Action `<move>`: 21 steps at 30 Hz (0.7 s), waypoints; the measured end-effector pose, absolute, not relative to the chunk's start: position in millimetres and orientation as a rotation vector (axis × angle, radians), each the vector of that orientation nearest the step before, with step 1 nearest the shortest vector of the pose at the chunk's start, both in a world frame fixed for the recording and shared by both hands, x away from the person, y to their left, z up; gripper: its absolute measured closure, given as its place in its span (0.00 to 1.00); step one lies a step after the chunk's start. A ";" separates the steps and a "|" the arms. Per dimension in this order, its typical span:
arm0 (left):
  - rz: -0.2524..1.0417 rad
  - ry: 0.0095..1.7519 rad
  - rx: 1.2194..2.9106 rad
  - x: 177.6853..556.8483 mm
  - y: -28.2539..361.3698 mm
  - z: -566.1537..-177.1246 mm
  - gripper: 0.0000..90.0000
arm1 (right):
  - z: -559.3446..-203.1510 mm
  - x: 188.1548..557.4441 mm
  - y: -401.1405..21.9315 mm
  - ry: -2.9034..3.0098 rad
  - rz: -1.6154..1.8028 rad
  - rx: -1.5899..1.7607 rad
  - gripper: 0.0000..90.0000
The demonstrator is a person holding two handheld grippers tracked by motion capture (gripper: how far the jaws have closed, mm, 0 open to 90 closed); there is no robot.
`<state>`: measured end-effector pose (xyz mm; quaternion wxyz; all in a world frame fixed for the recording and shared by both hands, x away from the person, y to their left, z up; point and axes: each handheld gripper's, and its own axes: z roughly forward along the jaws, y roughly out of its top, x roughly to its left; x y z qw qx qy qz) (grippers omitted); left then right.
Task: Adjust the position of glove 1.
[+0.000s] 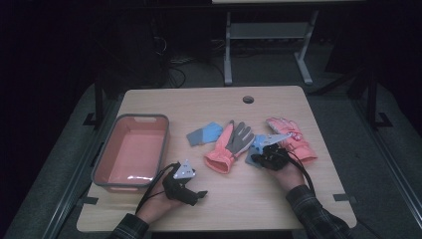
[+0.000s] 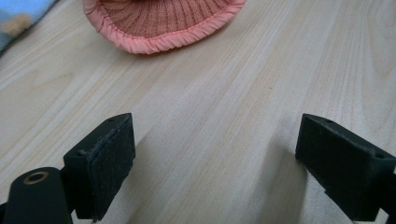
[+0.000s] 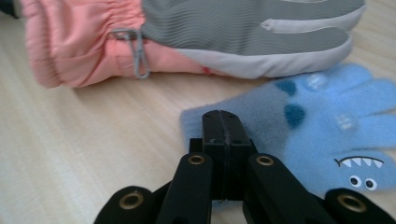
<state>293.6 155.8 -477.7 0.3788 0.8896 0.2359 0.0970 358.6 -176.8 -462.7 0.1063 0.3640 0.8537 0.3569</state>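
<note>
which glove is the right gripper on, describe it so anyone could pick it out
On the wooden table, right of the pink bin, gloves lie in a row. The right gripper is shut on the cuff of the small blue knit glove, the one with a shark face.

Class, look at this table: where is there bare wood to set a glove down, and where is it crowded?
Bare: the far strip between the table edge and the gloves, and the near edge between both hands. Crowded: the middle, around the pink-grey glove, blue glove and right gripper.

Right tongs point(image 3: 223, 122) with jaws pressed together on the cuff of a blue knit glove point(image 3: 322, 135), pink-and-grey ski glove point(image 3: 196, 37) lying beyond, pale wooden counter point(image 3: 84, 140) beneath
</note>
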 end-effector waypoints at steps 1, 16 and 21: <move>0.248 0.602 2.273 293.6 155.8 -477.7 0.13 | -462.2 356.6 -176.1 2.524 1.046 1.072 1.00; 0.250 0.600 2.272 293.7 155.5 -477.8 0.13 | -460.4 328.9 -171.1 2.624 1.074 0.981 1.00; 0.248 0.601 2.274 293.6 155.6 -477.5 0.13 | -460.0 318.1 -166.4 2.652 1.087 0.956 1.00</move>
